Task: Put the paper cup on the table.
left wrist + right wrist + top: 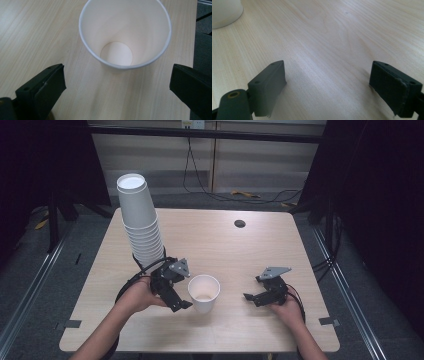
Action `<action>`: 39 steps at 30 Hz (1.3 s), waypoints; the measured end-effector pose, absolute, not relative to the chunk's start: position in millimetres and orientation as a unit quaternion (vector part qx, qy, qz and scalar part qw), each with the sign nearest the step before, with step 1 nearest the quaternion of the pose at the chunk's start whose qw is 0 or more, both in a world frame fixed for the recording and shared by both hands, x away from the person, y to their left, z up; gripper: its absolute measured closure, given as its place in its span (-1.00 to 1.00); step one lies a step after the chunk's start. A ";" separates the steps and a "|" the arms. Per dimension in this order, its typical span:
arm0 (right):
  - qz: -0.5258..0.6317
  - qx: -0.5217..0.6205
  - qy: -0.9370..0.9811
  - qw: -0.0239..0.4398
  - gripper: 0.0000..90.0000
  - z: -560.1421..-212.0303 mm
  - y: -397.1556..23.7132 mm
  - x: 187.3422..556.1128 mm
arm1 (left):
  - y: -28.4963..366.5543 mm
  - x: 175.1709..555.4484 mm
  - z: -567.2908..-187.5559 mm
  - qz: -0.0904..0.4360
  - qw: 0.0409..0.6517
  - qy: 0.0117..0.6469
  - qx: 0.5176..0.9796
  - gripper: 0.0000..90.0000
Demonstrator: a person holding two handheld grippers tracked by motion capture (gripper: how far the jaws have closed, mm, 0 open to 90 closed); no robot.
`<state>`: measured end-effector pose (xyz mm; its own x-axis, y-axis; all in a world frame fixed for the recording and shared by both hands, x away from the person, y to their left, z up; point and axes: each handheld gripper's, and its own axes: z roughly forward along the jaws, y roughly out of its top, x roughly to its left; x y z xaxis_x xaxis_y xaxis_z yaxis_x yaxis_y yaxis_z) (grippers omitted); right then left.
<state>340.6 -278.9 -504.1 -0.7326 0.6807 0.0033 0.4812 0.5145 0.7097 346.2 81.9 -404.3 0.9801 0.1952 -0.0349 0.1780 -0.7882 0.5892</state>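
Two wide-open grippers flank a single paper cup on the table.

The single paper cup (203, 293) stands upright and empty near the front middle of the wooden table (240, 255), mouth up. The left gripper (176, 296) sits just beside it on its left, jaws spread wide with nothing between them; in the left gripper view the cup (125, 32) lies just ahead of the two black jaws, untouched, with bare wood showing in the gap. The right gripper (257, 297) rests well apart on the cup's other side, pointing toward it, its jaws also standing wide and holding nothing; the right gripper view shows plain tabletop between them and the cup's base (225, 12) off in the far corner. Behind the left hand (135, 295), a tall stack of upside-down cups (140, 217) leans slightly.
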 end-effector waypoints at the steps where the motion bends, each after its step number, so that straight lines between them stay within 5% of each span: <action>1: 0.358 0.338 0.859 0.139 -0.71 -504.1 -278.9 340.6 | 81.9 346.2 -404.3 0.014 0.310 0.099 0.945 -1.00; 39: 0.358 0.338 0.859 0.139 -0.71 -504.1 -279.0 340.5 | 143.1 340.3 -442.6 0.022 0.337 0.165 0.927 -0.86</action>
<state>340.5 -279.0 -504.1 -0.7334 0.6798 0.0031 0.4809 0.5156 0.7092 340.3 143.1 -442.6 0.9447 0.3204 -0.0702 0.2907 -0.7188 0.6316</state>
